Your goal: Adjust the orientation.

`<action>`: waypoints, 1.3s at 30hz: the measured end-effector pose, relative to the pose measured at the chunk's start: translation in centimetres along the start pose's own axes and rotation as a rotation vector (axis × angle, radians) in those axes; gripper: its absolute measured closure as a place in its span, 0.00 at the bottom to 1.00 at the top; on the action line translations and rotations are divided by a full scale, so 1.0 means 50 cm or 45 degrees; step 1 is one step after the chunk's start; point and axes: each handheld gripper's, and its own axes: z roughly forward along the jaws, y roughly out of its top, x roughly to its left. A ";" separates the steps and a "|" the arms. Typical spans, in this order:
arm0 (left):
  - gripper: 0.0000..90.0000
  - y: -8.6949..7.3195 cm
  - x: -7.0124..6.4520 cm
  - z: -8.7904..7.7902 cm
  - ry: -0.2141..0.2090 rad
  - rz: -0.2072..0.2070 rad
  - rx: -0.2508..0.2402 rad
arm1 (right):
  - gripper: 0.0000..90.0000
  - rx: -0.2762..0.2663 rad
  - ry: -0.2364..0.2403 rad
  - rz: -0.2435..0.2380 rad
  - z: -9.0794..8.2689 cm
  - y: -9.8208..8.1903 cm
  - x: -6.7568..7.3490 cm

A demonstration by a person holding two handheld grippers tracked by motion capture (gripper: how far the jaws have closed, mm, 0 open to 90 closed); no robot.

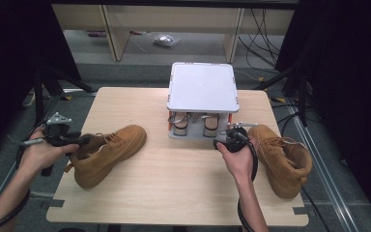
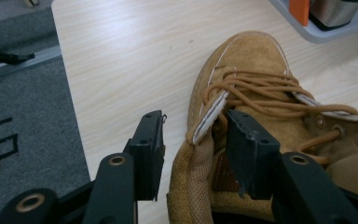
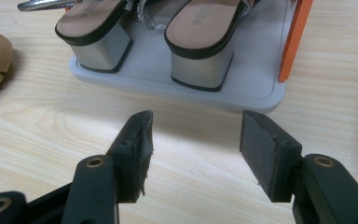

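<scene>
At frame left, our L gripper (image 1: 79, 140), jaws apart, straddles the boot (image 1: 108, 152) collar ungripped; next: clamp. R gripper (image 1: 225, 140) open, empty.

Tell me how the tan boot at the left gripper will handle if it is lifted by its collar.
The tan boot lies on its side, so it will probably swing upright. Its padded collar looks soft, likely folding under the left gripper. The thick sole suggests some weight.

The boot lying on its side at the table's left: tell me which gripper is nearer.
Left. The left gripper has its fingers either side of the boot collar; the right gripper sits across the table by the shoe rack.
</scene>
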 end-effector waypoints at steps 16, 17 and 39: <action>0.67 0.007 0.009 0.032 -0.075 -0.014 0.152 | 0.50 0.011 0.012 0.011 0.007 -0.007 0.002; 0.67 0.008 0.007 0.034 -0.070 -0.016 0.153 | 0.50 0.011 0.012 0.011 0.007 -0.007 0.002; 0.91 0.013 -0.015 0.055 -0.003 0.078 0.212 | 0.49 0.002 0.005 -0.007 0.009 -0.012 -0.006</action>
